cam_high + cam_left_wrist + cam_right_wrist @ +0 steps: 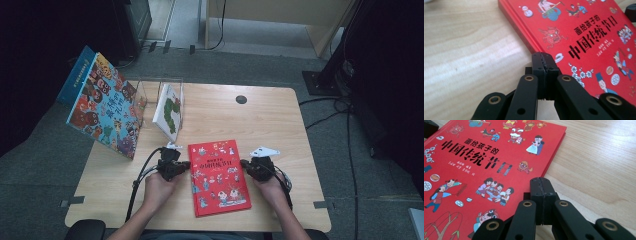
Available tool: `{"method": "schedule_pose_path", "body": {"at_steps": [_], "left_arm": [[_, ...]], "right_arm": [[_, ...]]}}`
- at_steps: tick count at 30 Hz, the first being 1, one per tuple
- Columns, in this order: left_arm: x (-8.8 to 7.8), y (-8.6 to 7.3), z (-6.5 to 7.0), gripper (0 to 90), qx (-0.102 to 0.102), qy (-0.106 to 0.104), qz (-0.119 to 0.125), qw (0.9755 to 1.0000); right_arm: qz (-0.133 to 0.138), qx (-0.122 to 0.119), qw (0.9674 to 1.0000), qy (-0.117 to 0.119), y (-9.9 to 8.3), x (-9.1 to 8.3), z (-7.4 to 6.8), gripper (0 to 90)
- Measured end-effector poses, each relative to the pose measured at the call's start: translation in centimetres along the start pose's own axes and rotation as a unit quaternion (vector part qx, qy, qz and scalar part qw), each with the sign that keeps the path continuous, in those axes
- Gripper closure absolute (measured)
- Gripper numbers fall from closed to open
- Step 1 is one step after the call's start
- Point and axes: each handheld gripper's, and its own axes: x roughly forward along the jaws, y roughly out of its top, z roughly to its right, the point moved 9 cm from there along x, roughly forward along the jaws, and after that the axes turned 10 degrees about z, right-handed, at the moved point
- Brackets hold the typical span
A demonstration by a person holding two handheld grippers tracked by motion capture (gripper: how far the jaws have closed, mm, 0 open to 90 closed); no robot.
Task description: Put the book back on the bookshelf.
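A red picture book (pixel 218 176) lies flat on the wooden table (pixel 280 125), front cover up, with black Chinese lettering and small cartoon figures. My left gripper (pixel 187 163) is shut and empty, its tip right at the book's left edge. In the left gripper view the closed jaws (pixel 544 62) meet over the red cover's (pixel 584 35) edge. My right gripper (pixel 243 163) is also shut with nothing in it, its tip at the book's right edge. The right gripper view has the pressed-together jaws (pixel 541 185) beside the book's (pixel 481 162) right edge. Both point inward, facing each other.
A clear acrylic book stand (pixel 161 100) at the table's back left holds a white book (pixel 169 111). A large colourful book (pixel 106 106) leans at the table's left side. A dark round hole (pixel 241 99) sits near the back edge. Cables trail off at the right.
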Motion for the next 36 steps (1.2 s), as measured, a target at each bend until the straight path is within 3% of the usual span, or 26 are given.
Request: {"method": "schedule_pose_path", "body": {"at_steps": [3, 25, 31, 36], "left_arm": [[0.2, 0.3, -0.2, 90.0, -0.008, -0.011, -0.002, 0.9999], [1.2, 1.5, -0.7, 89.8, 0.002, -0.023, -0.007, 0.9997], [0.4, 1.4, -0.5, 85.8, -0.005, -0.034, -0.011, 0.9994], [0.0, 0.8, 0.0, 77.3, -0.005, -0.037, -0.02, 0.9991]], "right_arm": [[0.001, 0.007, 1.0, 0.0, 0.0, 0.0, 0.1, 90.0], [0.008, 0.006, 0.9999, -0.008, -0.1, -0.3, 0.5, 90.0], [0.028, 0.017, 0.9994, -0.006, 0.5, -0.9, 0.6, 84.5], [0.03, 0.033, 0.9989, 0.012, 0.7, -1.4, -0.1, 77.5]]}}
